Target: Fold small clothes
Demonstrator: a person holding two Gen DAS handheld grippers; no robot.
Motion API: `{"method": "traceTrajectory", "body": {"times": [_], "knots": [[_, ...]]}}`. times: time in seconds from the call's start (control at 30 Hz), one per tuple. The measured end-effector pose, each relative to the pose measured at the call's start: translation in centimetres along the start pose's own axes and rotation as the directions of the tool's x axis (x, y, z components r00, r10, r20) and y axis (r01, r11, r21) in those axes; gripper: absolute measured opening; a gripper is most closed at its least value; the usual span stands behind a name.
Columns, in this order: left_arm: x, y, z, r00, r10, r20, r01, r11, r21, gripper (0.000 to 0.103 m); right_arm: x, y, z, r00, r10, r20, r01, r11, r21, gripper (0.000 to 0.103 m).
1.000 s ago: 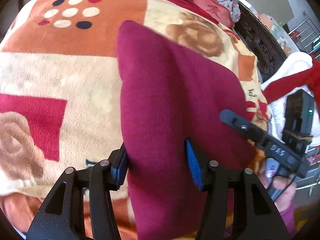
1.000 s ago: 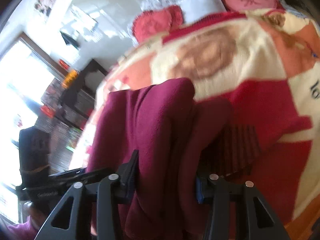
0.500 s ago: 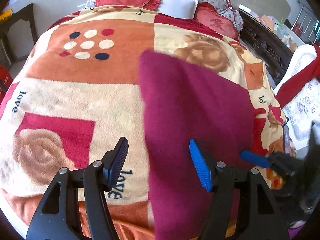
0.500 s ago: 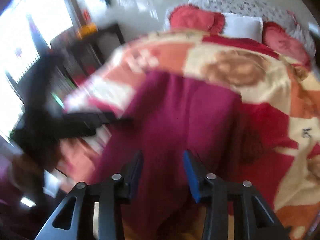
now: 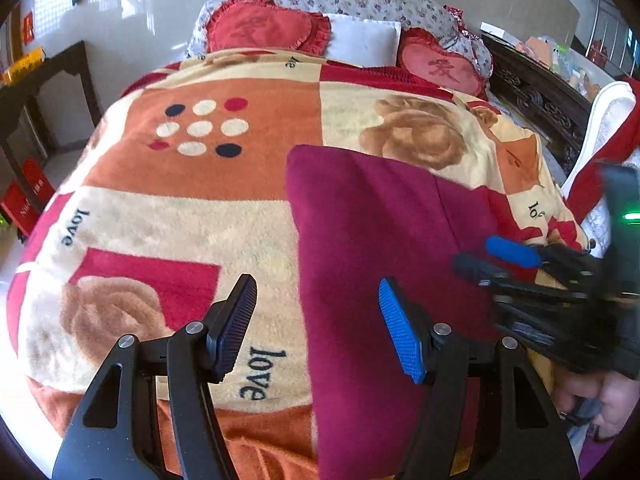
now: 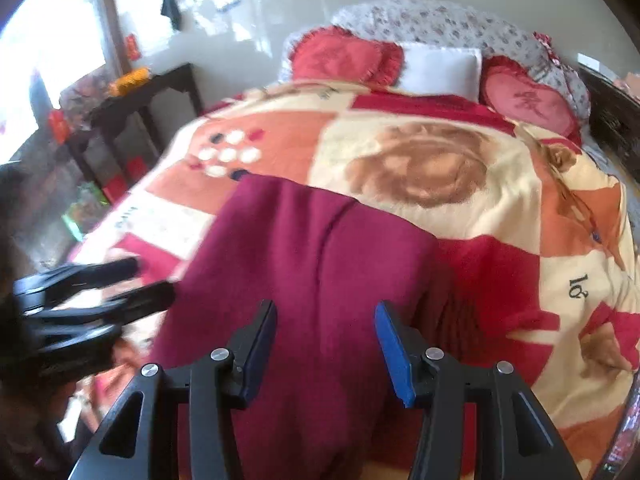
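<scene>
A maroon garment (image 5: pixel 372 248) lies folded in a long strip on the patterned blanket (image 5: pixel 200 208), hanging over the near bed edge. It also shows in the right wrist view (image 6: pixel 312 264). My left gripper (image 5: pixel 316 320) is open and empty, raised above the garment's left edge. My right gripper (image 6: pixel 326 348) is open and empty above the garment's near part. In the left wrist view the right gripper (image 5: pixel 504 256) sits at the garment's right side. In the right wrist view the left gripper (image 6: pixel 132 284) sits at its left side, blurred.
The blanket (image 6: pixel 500 184) covers the bed. Red heart pillows (image 5: pixel 260 32) and a white pillow (image 5: pixel 360 40) lie at the head. A dark table (image 6: pixel 140 96) stands left of the bed. A dark carved bench (image 5: pixel 536 96) and a white-and-red cloth (image 5: pixel 608 128) are on the right.
Both grippers let go of the maroon garment, opened and pulled back and up. The garment now lies flat on the blanket.
</scene>
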State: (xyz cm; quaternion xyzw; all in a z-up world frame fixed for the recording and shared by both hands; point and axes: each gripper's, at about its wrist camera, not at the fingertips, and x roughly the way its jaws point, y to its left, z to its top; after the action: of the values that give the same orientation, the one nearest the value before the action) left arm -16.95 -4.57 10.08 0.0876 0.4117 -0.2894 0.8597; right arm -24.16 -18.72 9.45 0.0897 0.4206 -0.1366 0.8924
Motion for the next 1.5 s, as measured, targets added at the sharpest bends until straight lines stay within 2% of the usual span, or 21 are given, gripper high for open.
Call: {"method": "traceTrajectory", "body": {"times": [0.07,0.1,0.33,0.4,0.47,0.63,0.97,1.5], "knots": [[-0.3,0.1,0.0,1.0,0.007,0.005,-0.007,1.0,-0.003,0.064,1.6,-0.2,-0.8,0.999,-0.029,-0.037,0.029,1.0,0.005,0.049],[-0.4,0.1,-0.1,1.0,0.008,0.006,-0.008,1.0,-0.004,0.064,1.3,-0.2,-1.0,0.999,-0.03,-0.029,0.03,1.0,0.005,0.049],[-1.5,0.1,0.0,0.998,0.031,0.045,-0.031,1.0,-0.003,0.064,-3.7,-0.2,-1.9,0.999,0.023,0.046,-0.026,0.998,0.062,0.051],[-1.6,-0.1,-0.1,0.999,0.027,0.042,-0.027,1.0,-0.003,0.064,-5.2,-0.1,-2.4,0.997,0.025,0.072,-0.03,0.997,0.074,0.061],[-1.8,-0.4,-0.2,0.999,0.029,0.043,-0.03,1.0,0.005,0.064,-6.6,0.0,-3.0,0.995,0.028,0.1,-0.037,0.995,0.092,0.066],[-3.0,-1.2,-0.5,0.997,0.035,0.063,-0.037,0.999,0.024,0.064,-8.0,0.3,-3.5,0.992,0.023,0.122,-0.036,0.994,0.107,0.072],[-5.3,-1.7,-1.0,0.992,0.055,0.113,-0.059,0.998,0.035,0.064,-9.0,1.2,-3.8,0.991,0.021,0.131,-0.035,0.994,0.102,0.074],[-6.7,-1.9,-1.2,0.987,0.072,0.146,-0.078,0.996,0.035,0.064,-9.9,1.7,-3.7,0.989,0.02,0.147,-0.034,0.995,0.098,0.077]]}}
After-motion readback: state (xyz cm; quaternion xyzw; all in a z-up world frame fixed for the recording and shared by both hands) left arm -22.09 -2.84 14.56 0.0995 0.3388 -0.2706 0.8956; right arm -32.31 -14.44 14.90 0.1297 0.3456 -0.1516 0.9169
